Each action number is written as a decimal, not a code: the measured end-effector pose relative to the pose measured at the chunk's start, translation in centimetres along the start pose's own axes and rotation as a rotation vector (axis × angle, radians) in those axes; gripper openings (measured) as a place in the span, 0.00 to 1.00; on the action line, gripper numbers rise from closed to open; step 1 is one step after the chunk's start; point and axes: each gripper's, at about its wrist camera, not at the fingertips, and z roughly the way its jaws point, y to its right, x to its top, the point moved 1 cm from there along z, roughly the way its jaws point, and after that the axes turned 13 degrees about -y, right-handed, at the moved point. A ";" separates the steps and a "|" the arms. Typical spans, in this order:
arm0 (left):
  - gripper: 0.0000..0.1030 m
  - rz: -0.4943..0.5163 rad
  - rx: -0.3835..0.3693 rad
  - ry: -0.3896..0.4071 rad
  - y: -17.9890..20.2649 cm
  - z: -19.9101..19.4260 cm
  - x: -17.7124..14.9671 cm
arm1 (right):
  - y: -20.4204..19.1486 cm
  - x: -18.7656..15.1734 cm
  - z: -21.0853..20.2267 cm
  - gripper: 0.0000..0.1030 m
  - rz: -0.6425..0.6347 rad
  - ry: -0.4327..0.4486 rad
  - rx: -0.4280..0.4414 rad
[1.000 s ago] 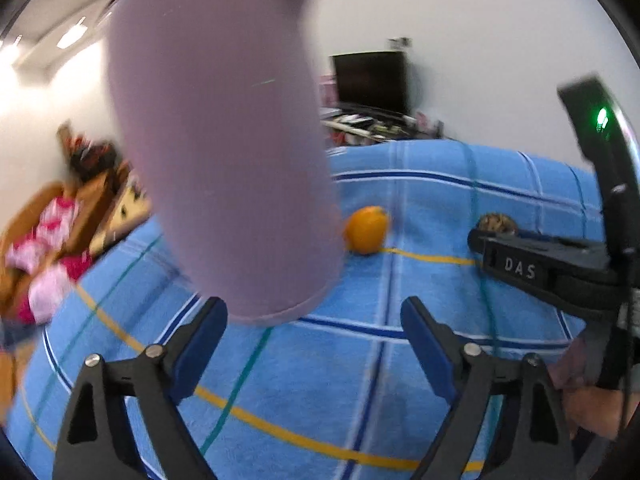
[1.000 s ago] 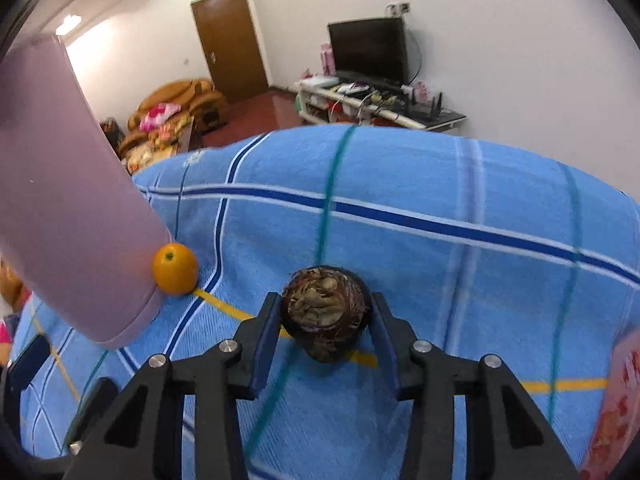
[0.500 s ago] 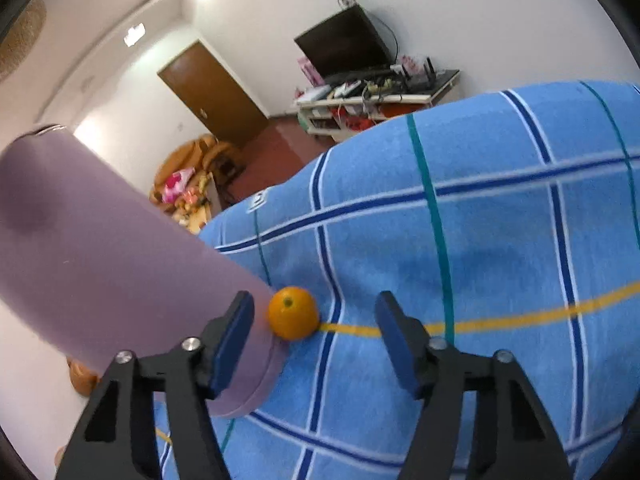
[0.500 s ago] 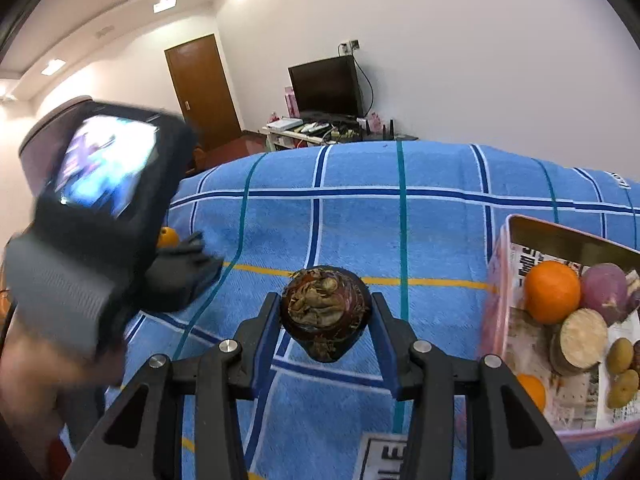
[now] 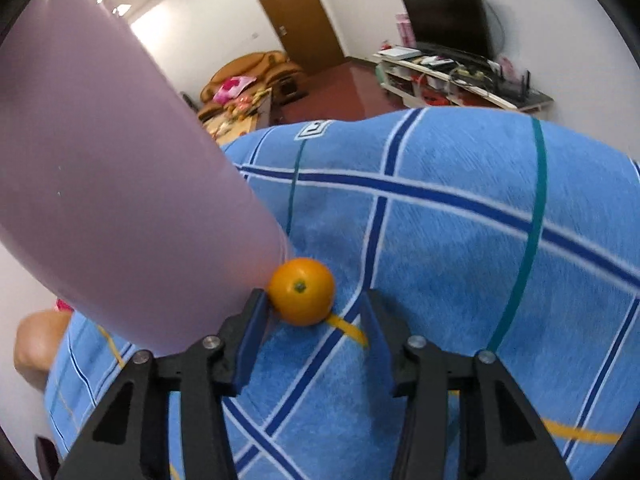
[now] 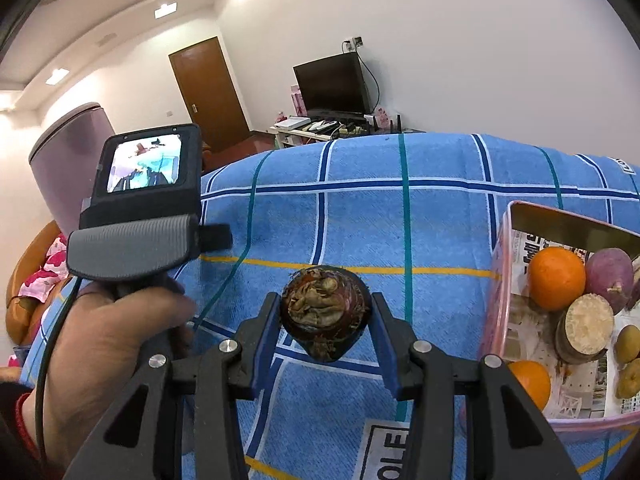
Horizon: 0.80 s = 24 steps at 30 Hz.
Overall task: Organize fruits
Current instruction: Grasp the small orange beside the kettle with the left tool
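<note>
Pink-rimmed tray (image 6: 505, 240) at right of table, lined with newspaper; inside: large orange (image 6: 556, 278), purple round root (image 6: 609, 276) touching it, cut-faced brown tuber (image 6: 588, 326) in front, second orange (image 6: 530, 380) near the front wall, small yellowish-brown pieces (image 6: 628, 344) at far right. Tray cut off by frame edge on right, so rest of contents not visible. Right claw (image 6: 325, 334) clamped on dark brown scaly bulb (image 6: 325, 316), held clear above blue plaid cloth (image 6: 360, 220) covering the table. Left claw (image 5: 310, 340) apart, fingers either side of small orange fruit (image 5: 302, 291) lying on the cloth; left pad touching or just beside fruit, right pad well clear of it. Fruit pressed against base of tall mauve cylinder (image 5: 100, 168), which fills left of left wrist view and hides cloth behind it; top rim cut off by lens edge. In right wrist view, left hand (image 6: 104, 356) and its handle unit with small lit screen (image 6: 144, 162) block the small fruit entirely. Screen picture too small to read. Printed label on cloth near bottom only partly legible
</note>
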 end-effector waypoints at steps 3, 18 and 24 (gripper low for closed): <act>0.52 -0.011 0.003 -0.002 0.3 0.1 0.4 | 0.1 0.0 0.1 0.44 0.001 0.006 0.003; 0.42 0.222 -0.035 0.176 -0.1 -2.5 -3.3 | 1.6 0.0 -1.9 0.44 0.039 0.084 -0.035; 0.60 0.188 0.035 0.196 0.0 -2.3 -2.0 | 1.6 -0.1 -1.9 0.44 0.044 0.079 -0.037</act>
